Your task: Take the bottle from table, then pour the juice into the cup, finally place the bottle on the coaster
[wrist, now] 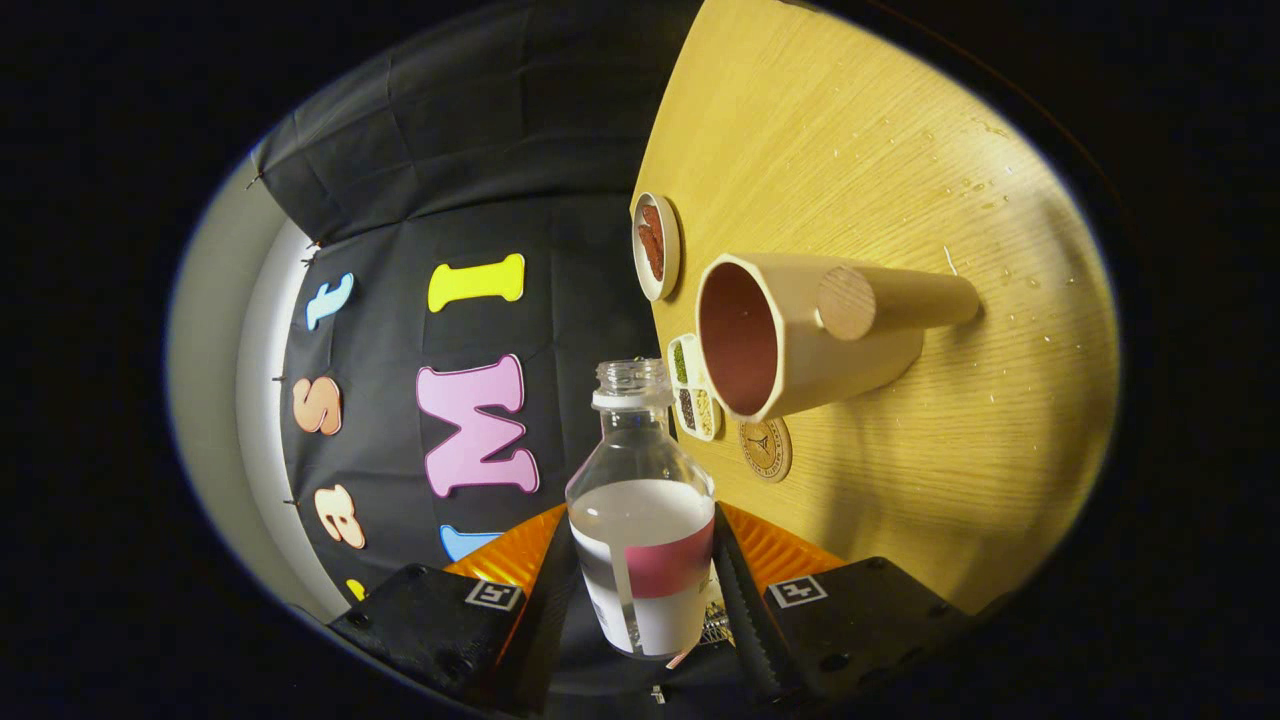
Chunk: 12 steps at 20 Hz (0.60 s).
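Note:
My gripper is shut on a clear plastic bottle with a white and pink label, both black fingers pressing its sides. The bottle has no cap and holds clear liquid up to about the label's top. The whole view is rolled sideways, so the wooden table appears as a wall on one side. A beige cup with a dark red inside and a round wooden handle stands on the table, its mouth just beyond and beside the bottle's open neck. A round brown coaster lies on the table near the cup's base.
A small round dish holding reddish-brown pieces sits on the table beyond the cup. A small divided tray of seeds or grains lies between the cup and the bottle's neck. Water drops speckle the tabletop.

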Each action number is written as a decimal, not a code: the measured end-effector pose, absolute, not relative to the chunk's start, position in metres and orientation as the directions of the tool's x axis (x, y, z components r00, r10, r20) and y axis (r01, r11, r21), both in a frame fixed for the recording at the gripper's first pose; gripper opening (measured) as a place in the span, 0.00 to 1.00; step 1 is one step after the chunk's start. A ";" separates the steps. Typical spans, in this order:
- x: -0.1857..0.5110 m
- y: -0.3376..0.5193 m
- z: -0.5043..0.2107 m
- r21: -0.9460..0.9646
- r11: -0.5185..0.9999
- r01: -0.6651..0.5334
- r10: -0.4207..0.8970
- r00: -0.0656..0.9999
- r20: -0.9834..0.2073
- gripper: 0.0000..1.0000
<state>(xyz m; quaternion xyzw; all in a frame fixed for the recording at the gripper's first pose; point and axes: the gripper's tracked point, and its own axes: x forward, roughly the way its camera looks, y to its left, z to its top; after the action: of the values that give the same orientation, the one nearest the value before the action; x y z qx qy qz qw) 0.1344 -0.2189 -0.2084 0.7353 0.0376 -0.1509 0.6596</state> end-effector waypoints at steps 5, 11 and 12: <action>0.136 -0.217 -0.215 0.946 -0.186 0.264 -0.133 0.948 -0.290 0.74; 0.139 -0.216 -0.217 0.932 -0.246 0.266 -0.127 0.945 -0.303 0.74; 0.141 -0.217 -0.216 0.931 -0.256 0.262 -0.130 0.945 -0.301 0.74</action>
<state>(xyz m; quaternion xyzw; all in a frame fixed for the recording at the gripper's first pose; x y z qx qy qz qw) 0.1409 -0.2171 -0.2161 0.7759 0.0426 -0.1608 0.6086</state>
